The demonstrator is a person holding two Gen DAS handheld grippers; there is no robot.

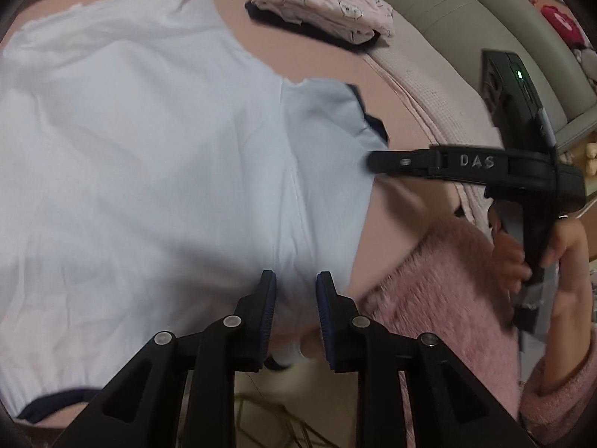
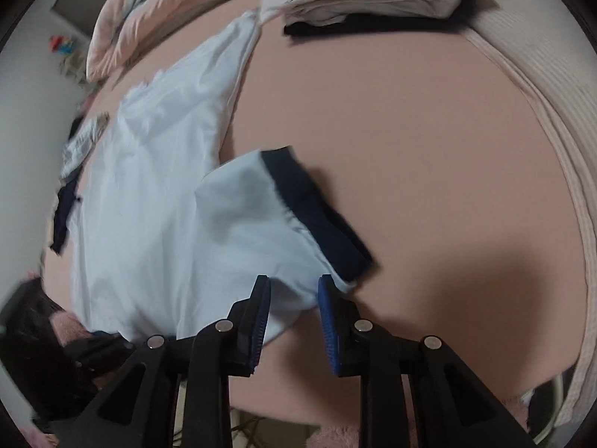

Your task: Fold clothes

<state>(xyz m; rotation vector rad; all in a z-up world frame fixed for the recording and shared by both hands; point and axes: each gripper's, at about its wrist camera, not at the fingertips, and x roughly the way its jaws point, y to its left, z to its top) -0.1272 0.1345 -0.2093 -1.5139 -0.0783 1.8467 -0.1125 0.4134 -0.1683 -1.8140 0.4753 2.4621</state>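
A pale blue T-shirt with navy sleeve trim lies spread flat on a pink bed sheet. My left gripper is open just above the shirt's near edge, with cloth showing below the narrow gap and not pinched. My right gripper is also open, hovering over the near corner of the sleeve, whose navy cuff lies to the right. The left wrist view shows the right gripper from the side, its tip at the sleeve's edge. The left gripper is a dark blur at the lower left of the right wrist view.
A folded pile of pink printed clothes sits on a dark garment at the far side of the bed. A rumpled pink quilt lies at the back left. A person's fluffy pink sleeve and hand hold the right tool.
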